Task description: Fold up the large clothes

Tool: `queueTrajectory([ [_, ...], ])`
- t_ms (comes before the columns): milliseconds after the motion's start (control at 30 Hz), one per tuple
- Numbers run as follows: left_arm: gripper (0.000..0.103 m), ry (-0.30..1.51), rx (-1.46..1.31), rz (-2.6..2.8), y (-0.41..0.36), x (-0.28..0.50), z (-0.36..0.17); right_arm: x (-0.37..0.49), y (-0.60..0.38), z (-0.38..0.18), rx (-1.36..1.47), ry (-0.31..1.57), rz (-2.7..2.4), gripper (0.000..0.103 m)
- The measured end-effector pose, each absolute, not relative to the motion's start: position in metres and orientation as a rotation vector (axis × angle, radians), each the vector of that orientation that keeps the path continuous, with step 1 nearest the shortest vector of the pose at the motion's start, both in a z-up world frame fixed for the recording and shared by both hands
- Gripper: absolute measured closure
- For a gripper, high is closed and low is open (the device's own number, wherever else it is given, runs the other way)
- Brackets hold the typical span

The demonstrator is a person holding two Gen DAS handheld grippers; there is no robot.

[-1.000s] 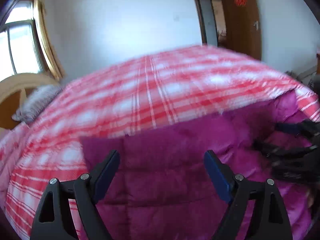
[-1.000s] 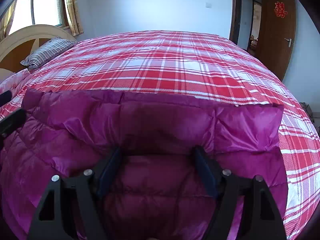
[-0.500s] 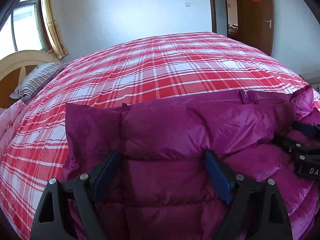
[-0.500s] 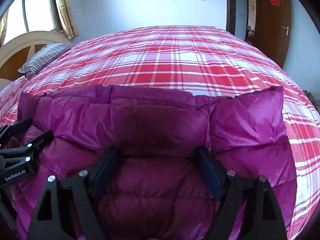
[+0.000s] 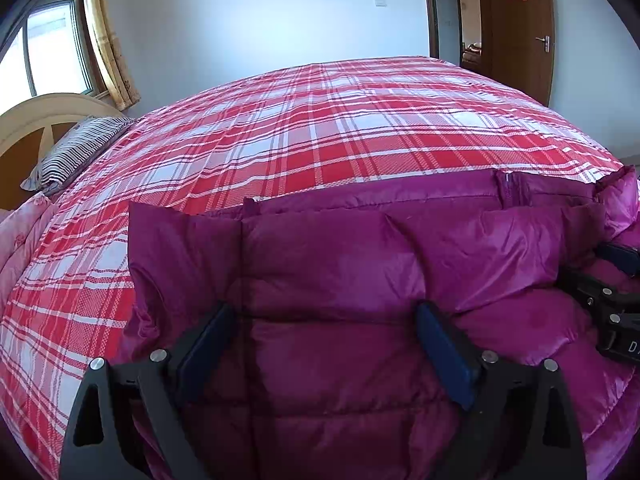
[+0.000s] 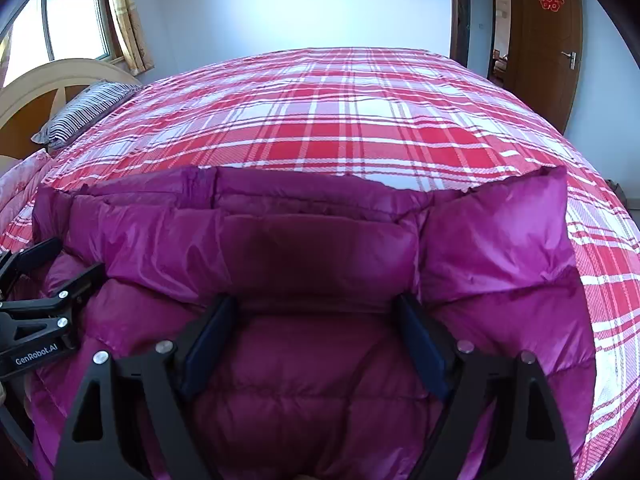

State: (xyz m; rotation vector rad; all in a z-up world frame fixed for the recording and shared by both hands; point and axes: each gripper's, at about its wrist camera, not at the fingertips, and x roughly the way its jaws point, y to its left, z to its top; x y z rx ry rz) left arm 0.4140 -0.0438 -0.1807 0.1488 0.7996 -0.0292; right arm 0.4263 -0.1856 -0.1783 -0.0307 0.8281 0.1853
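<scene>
You've got both tools low over the magenta down jacket, which lies on the plaid bedspread at the near edge of the bed, filling 4 to 8 o'clock in each wrist view. Left gripper: jaws spread wide, blue pads pressing into the puffy top layer, nothing pinched btwn them. Right gripper: same, released, pads straddling a quilted panel w/o clamping it. Looks like you're holding them that way to pat the fold flat and squeeze air out, not to lift; that's my read only.

Jacket's long axis runs 9 to 3 o'clock, across the bed, parallel to the near edge. The folded edge faces 12 o'clock, toward the far wall. A zipper end shows at approx 1 o'clock in the left view. The right tool appears at 3 o'clock there; the left tool at 9 o'clock in the right view, so you're side by side. Striped pillow sits at 10 o'clock, well apart.
</scene>
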Motion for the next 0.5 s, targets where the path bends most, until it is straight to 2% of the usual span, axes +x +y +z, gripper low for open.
queueTrajectory([
  [500, 0.006, 0.826, 0.122, -0.035, -0.0399, 0.4185, -0.1862, 0.4279, -0.1819, -0.1812, -0.058, 0.835, 0.162, 0.016],
])
